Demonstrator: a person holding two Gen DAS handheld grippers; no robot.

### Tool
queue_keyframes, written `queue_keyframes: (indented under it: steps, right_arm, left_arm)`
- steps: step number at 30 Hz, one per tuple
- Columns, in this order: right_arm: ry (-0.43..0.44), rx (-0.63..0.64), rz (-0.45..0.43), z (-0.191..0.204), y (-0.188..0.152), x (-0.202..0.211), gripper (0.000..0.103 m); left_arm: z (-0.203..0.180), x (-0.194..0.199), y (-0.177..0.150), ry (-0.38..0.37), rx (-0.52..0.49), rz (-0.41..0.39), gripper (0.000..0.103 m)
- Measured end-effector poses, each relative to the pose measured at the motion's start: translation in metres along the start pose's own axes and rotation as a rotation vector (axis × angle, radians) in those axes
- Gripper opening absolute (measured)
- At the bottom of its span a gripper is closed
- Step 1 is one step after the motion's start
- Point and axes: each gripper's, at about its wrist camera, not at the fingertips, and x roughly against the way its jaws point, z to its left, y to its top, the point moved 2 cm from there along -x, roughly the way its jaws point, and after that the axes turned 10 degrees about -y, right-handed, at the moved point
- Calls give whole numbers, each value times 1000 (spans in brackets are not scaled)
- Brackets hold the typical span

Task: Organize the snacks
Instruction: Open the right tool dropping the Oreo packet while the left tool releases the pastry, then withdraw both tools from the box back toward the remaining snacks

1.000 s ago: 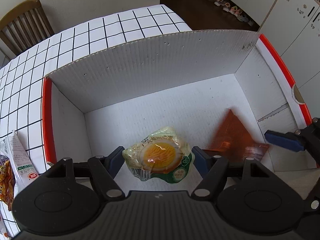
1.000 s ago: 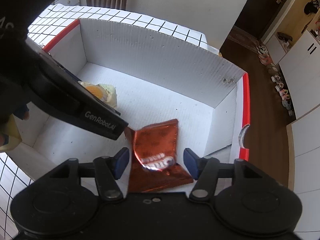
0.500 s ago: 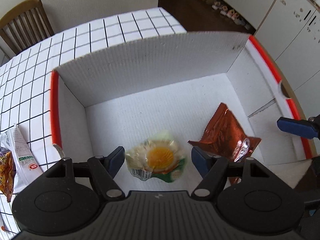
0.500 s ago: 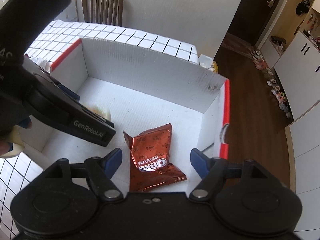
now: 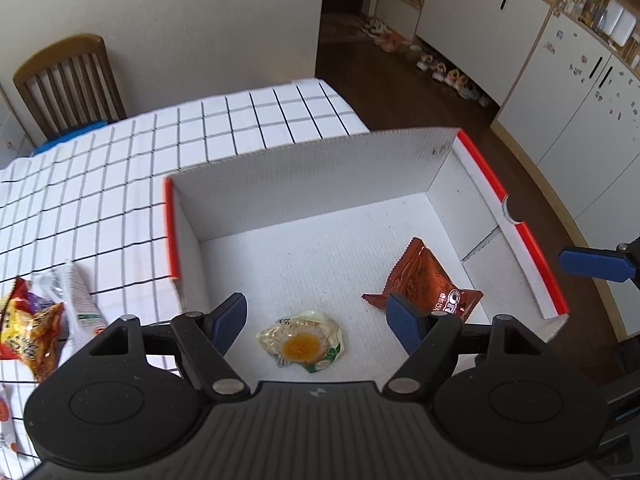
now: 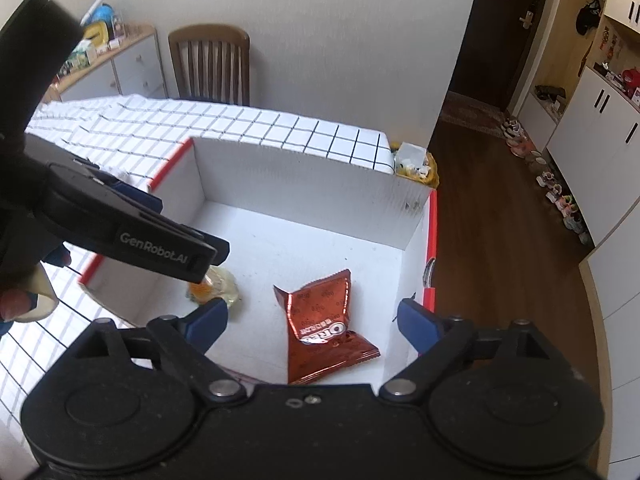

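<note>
Now both the left claw and the right claw hang spread wide and empty above the white box, where the egg snack packet and Oreo packet lie apart.

The left gripper's arm hides part of the egg packet; table snacks run off-frame.

I see a white corrugated box with red edge strips. Reddish-brown foil Oreo packet, white logo, lower centre. Clear snack pouch, orange-yellow yolk print, green corner. Tablecloth white with a black grid, upper left. My gripper pads blue, bodies black. Red-yellow snack bag at left edge. Brown wooden chair.
</note>
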Motion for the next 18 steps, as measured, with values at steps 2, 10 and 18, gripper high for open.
queue_keyframes:
  steps: [2,10,18]
  right_arm:
    - [10,-11,-12,0,0,7,94]
    - [29,-46,-67,1,0,28,100]
    - [59,-76,-128,4,0,50,102]
  left_arm:
    - [0,10,-2,-1,-3,-23,76]
    - [-1,45,-12,0,-22,-100,76]
    - [-3,79,-25,-14,-31,-176,76]
